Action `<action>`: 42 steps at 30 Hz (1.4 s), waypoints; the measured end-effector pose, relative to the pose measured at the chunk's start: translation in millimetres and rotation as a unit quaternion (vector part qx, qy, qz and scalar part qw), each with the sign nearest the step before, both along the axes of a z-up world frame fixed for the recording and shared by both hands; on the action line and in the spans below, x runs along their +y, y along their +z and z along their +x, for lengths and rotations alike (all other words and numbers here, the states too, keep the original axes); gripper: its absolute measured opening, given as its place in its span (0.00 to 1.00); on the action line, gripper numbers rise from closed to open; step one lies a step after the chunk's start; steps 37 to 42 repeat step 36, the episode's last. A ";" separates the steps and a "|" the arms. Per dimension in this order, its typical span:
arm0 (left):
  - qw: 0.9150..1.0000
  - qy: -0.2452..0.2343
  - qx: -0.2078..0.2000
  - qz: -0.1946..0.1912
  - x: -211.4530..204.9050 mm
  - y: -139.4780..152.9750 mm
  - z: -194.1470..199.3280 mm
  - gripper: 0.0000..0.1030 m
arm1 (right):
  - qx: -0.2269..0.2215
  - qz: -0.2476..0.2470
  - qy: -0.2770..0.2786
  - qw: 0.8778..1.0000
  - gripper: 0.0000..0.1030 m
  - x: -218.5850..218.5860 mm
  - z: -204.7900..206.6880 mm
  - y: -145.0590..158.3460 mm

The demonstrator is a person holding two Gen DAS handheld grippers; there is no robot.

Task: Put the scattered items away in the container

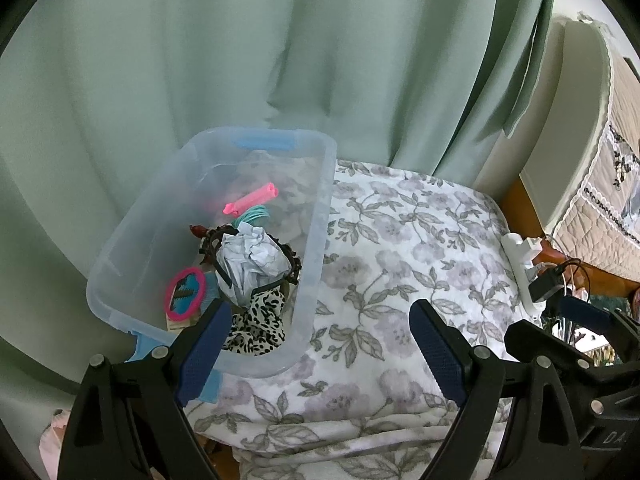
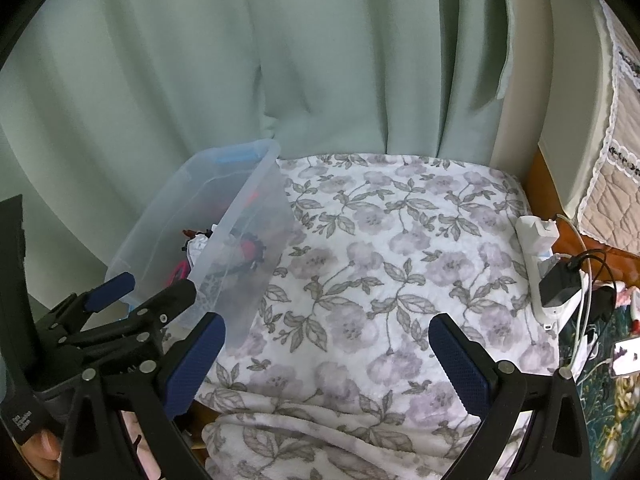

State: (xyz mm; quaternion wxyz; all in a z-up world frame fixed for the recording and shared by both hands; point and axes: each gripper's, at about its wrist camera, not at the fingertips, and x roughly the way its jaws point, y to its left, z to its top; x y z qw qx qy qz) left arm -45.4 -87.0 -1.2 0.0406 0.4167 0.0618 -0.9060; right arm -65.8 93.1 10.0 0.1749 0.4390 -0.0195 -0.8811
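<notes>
On the floral blanket: we see no loose item left in either view; the flowered blanket [image 2: 384, 264] lies bare between both tools.
Container: the clear plastic bin [image 1: 320, 216] with blue latches sits on the left part of the blanket, close to the green curtain [image 1: 280, 48]; it is open-topped, no lid in view.
Contents: a pink tube clip [image 1: 252, 200], a teal hair tie [image 1: 254, 214], a crumpled paper ball [image 1: 252, 260] inside a dark toothed headband [image 1: 208, 240], a leopard-print scrunchie [image 1: 260, 320] and a pink oval comb [image 1: 186, 292] all lie inside the bin.
Left tool: the left tool [image 1: 320, 344] has its pads spread wide with nothing between them; its left pad hangs over the near rim of the bin.
Right tool: the right tool [image 2: 328, 360] is likewise wide open and empty, above bare blanket.
Handling, items: we judge all of them light; paper and scrunchie are soft and crushable, the headband stiff but springy, the clip smooth and apt to slip.
Handling, bin: we judge it light, rigid, smooth-walled; best taken at the rim or a latch end.
Progress: we judge the tidying essentially done.
Nearby: a white power strip [image 2: 536, 232] lies at the blanket's right edge.
</notes>
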 end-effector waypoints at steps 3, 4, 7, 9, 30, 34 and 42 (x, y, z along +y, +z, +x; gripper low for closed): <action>1.000 0.000 -0.003 0.000 0.2 -1.1 -0.1 0.88 | -0.001 0.001 0.003 1.000 1.00 -1.9 0.8 -0.7; 1.000 0.000 -0.003 -0.001 0.1 -1.2 -0.1 0.88 | 0.000 0.002 0.004 1.000 1.00 -3.0 1.4 -0.6; 1.000 0.001 0.000 -0.002 0.1 -0.2 0.7 0.88 | 0.001 0.002 0.006 1.000 1.00 -5.3 2.1 -0.2; 1.000 0.002 -0.001 -0.002 0.0 -0.4 0.9 0.88 | 0.001 0.002 0.007 1.000 1.00 -6.3 2.4 -1.0; 1.000 0.001 -0.005 0.001 -11.7 -4.2 0.7 0.88 | 0.001 0.007 0.013 1.000 1.00 -12.4 3.9 -3.8; 1.000 0.007 -0.003 -0.002 -14.6 -2.6 2.6 0.88 | 0.003 0.007 0.018 1.000 1.00 -16.0 4.3 -3.0; 1.000 0.010 -0.001 -0.004 -16.3 -1.6 3.7 0.88 | 0.004 0.008 0.021 1.000 1.00 -18.7 4.7 -2.6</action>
